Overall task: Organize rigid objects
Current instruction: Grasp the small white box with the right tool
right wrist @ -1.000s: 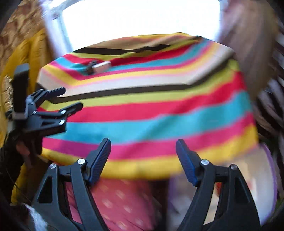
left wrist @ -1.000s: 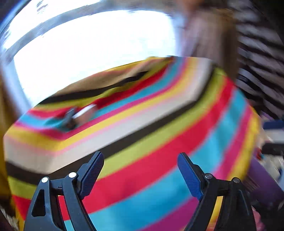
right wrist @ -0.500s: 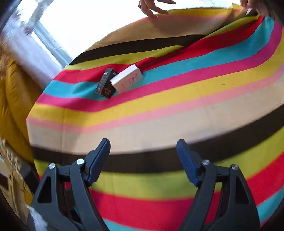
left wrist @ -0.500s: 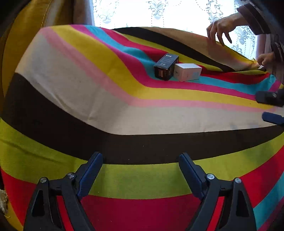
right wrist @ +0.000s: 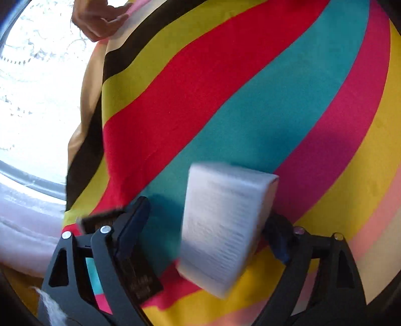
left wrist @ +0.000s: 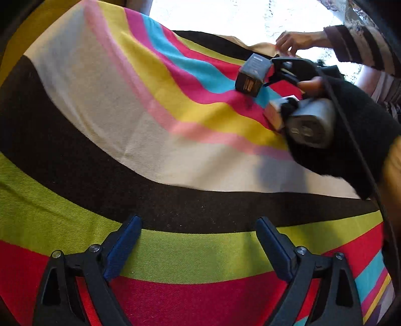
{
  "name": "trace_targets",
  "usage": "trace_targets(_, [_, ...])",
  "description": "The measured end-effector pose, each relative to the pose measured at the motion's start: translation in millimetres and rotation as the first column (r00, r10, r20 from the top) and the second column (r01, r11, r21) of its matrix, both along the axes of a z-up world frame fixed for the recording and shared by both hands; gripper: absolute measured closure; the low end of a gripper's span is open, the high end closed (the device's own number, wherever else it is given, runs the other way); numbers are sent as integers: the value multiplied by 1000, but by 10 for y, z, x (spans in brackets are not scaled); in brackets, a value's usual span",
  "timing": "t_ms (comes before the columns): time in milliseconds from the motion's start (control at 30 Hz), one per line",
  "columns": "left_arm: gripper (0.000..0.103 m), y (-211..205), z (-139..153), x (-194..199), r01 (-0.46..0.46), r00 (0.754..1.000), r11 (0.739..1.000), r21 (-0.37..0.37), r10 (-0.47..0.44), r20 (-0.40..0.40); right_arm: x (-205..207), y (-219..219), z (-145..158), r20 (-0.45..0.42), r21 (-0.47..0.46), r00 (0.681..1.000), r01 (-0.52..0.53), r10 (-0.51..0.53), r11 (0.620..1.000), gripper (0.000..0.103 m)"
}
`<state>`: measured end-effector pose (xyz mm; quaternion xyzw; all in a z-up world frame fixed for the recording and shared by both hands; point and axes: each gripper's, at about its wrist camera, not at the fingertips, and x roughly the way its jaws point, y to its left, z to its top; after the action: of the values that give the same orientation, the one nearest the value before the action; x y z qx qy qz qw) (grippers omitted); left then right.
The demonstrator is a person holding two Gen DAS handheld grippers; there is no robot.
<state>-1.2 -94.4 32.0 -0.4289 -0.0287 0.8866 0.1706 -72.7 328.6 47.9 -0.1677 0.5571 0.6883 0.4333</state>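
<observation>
A white box (right wrist: 225, 225) lies on the striped cloth (right wrist: 225, 87) between the fingers of my right gripper (right wrist: 208, 223), which is open around it; the right finger touches it, the left stands apart. A dark box (right wrist: 140, 278) lies just outside and under the left finger (right wrist: 132, 220). In the left wrist view the dark box (left wrist: 253, 75) and the white box (left wrist: 273, 115) lie at the far right, with my right gripper over them. My left gripper (left wrist: 198, 245) is open and empty, low over the cloth's green and black stripes.
The striped cloth (left wrist: 125, 125) covers a table. Another person's hand (left wrist: 293, 42) holds the cloth's far edge; it also shows in the right wrist view (right wrist: 97, 20). A bright window lies behind. My gloved right hand (left wrist: 351, 130) fills the right side.
My right gripper has moved forward across the cloth to the two boxes and now straddles the white one. My left gripper has shifted slightly; the boxes now sit farther right in its view.
</observation>
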Motion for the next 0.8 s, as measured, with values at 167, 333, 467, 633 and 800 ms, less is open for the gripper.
trace_targets(167, [9,-16,-11,15,2,1000,1000,16,-2,2,-255,-104,-16,178,50,976,-134,123,990,14])
trace_targets(333, [8,-14,-17,31,3,1000,1000,21,-3,2,-345,-352,-42,359,113,897,-315,257,942,19])
trace_targets(467, [8,-14,-11,44,4,1000,1000,26,-4,2,-336,-578,-42,415,136,839,-441,353,887,56])
trace_targets(633, [6,-35,-10,89,4,1000,1000,19,-4,3,-180,-940,47,536,189,735,-583,414,790,56])
trace_targets(800, [1,26,8,91,23,1000,999,-41,-23,10,-57,-1094,-26,656,107,599,-676,459,729,55])
